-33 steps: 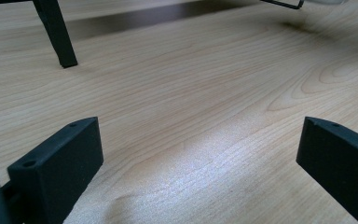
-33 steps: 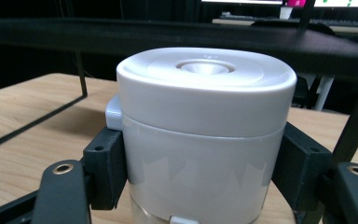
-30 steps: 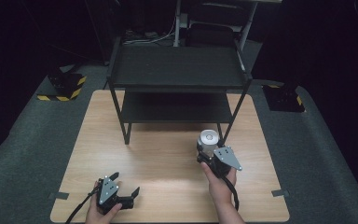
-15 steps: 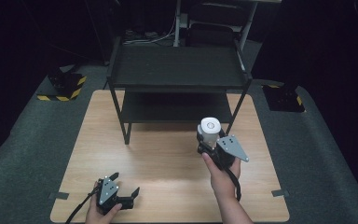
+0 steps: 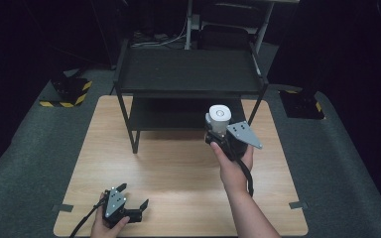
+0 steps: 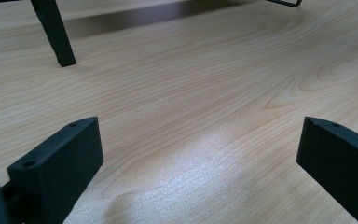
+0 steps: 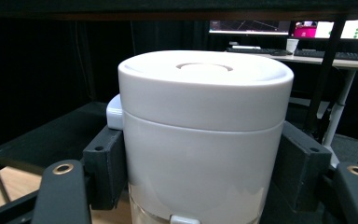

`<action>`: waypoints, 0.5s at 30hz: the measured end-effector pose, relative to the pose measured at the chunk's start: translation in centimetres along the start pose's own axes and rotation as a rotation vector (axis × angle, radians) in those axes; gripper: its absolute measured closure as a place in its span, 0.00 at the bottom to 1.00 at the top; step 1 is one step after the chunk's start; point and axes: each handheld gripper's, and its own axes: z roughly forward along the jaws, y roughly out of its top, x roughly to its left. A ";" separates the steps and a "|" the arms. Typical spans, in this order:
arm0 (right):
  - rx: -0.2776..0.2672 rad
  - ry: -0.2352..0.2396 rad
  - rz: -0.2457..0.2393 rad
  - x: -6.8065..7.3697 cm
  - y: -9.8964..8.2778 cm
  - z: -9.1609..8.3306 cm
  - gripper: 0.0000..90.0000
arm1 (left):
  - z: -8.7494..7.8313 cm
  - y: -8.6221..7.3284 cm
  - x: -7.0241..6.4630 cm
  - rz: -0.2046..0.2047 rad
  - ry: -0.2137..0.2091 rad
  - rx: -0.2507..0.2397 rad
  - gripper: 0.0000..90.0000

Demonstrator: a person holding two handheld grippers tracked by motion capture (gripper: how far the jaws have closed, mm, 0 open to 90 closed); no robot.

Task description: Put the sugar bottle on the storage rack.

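My right gripper (image 5: 218, 133) is shut on a white cylindrical container (image 5: 219, 118) with a round lid, held upright in the air just in front of the black two-tier shelf (image 5: 188, 74). In the right gripper view the container (image 7: 205, 135) stands between both jaws, with the lower shelf board (image 7: 42, 140) close behind it. My left gripper (image 5: 133, 196) rests low at the table's front left, open, with bare wood (image 6: 200, 116) between its jaws.
The wooden table (image 5: 178, 168) carries the black metal shelf at its back half; one shelf leg (image 6: 53, 32) stands ahead of the left gripper. Dark carpet surrounds the table, with yellow-black striped blocks (image 5: 67, 94) on the floor at left.
My right gripper has lifted the white container off the table and carried it up and forward toward the shelf. The left gripper has stayed put.
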 end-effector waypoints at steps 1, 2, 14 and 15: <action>0.003 -0.002 0.002 0.0 0.2 0.4 0.33 | 0.0 0.0 0.0 0.001 0.000 0.000 0.01; 0.008 -0.004 0.007 -0.1 0.3 0.8 0.33 | 0.0 0.0 0.0 0.001 -0.001 0.000 0.01; 0.027 -0.041 0.005 -0.6 0.8 4.6 0.33 | 0.0 0.0 0.1 0.005 -0.008 0.000 0.01; 0.027 -0.040 0.007 -0.6 0.7 4.9 0.33 | 0.0 0.0 0.1 0.006 -0.007 0.001 0.01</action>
